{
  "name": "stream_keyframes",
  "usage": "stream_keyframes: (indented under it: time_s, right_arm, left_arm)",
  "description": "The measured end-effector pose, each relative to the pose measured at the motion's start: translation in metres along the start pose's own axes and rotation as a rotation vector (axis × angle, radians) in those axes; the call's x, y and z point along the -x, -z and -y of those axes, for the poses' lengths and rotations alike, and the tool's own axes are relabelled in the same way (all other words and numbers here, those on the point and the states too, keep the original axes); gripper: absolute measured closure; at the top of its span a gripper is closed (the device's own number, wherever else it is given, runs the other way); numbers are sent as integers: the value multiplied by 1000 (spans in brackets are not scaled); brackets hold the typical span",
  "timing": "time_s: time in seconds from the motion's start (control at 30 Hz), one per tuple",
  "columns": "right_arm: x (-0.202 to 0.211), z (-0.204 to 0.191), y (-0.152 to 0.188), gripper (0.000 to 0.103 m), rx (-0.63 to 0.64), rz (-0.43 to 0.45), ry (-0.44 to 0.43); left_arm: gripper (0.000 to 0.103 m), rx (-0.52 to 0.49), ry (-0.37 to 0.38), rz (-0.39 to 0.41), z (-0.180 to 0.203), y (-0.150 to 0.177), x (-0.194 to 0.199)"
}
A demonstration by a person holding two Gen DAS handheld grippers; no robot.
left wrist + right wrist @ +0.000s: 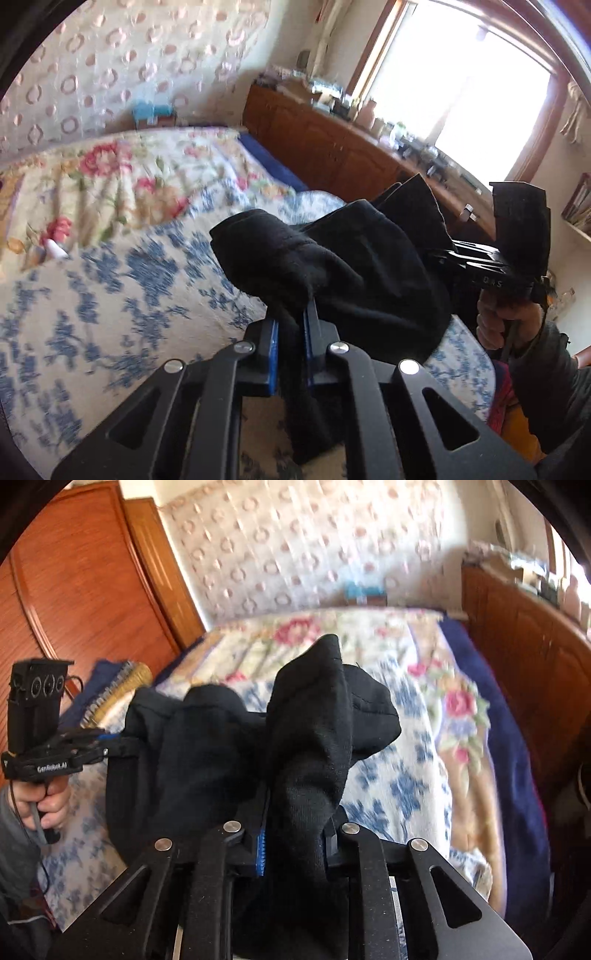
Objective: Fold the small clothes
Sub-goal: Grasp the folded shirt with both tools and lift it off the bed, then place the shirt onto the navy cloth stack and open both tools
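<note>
Your left gripper (291,325) with jaws pinching one end of the black garment (347,266), the cloth slung above the floral bedspread (110,266), your right gripper (295,834) with jaws pinching its other end, bunched upward.

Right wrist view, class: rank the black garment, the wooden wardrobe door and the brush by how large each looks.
1. black garment, though nearness to the camera inflates it.
2. wooden wardrobe door, partly cut off by the frame.
3. brush, plainly smallest.
</note>
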State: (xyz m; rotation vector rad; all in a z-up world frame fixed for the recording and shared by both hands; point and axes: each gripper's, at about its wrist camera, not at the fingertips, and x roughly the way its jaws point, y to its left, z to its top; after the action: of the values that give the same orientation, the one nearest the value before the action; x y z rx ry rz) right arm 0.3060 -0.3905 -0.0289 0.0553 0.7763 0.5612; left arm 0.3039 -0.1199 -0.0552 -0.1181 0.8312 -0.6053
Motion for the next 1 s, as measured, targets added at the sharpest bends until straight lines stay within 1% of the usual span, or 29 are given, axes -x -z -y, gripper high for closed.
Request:
stream_keyframes:
  time_s: [0.1, 0.23, 0.37, 0.43, 0.5, 0.6, 0.7, 0.73, 0.77, 0.83, 0.9, 1.0]
  right_arm:
    - [11, -22, -16, 88, 39, 56, -19]
    - [7, -63, -43, 88, 112, 108, -79]
    - [-16, -117, -80, 88, 181, 140, -163]
    - [-31, -148, -97, 88, 225, 146, -202]
    - [-51, -186, -117, 88, 288, 142, -247]
    - [-82, -241, -143, 88, 380, 130, -289]
    - [-116, -301, -168, 89, 465, 111, -327]
    - [-126, -318, -174, 89, 489, 106, -341]
    - [-142, -343, -182, 89, 515, 103, -360]
    - [-166, -379, -190, 89, 553, 89, -375]
    - [-198, -419, -188, 90, 617, 52, -372]
    - [-240, -450, -181, 90, 661, -8, -358]
  left_arm:
    - [97, -6, -26, 74, -1, -1, 41]
    - [97, -2, -96, 170, -16, 2, 102]
    - [97, 20, -187, 254, -40, 11, 163]
    - [97, 49, -252, 299, -59, 19, 196]
    - [96, 71, -315, 335, -76, 29, 224]
    - [97, 120, -381, 380, -100, 47, 257]
    - [96, 194, -454, 409, -128, 70, 275]
    - [97, 221, -474, 405, -139, 77, 274]
    - [97, 253, -497, 400, -152, 88, 276]
    - [97, 320, -520, 387, -173, 106, 274]
    - [97, 365, -533, 364, -191, 121, 264]
    - [99, 383, -543, 337, -193, 136, 256]
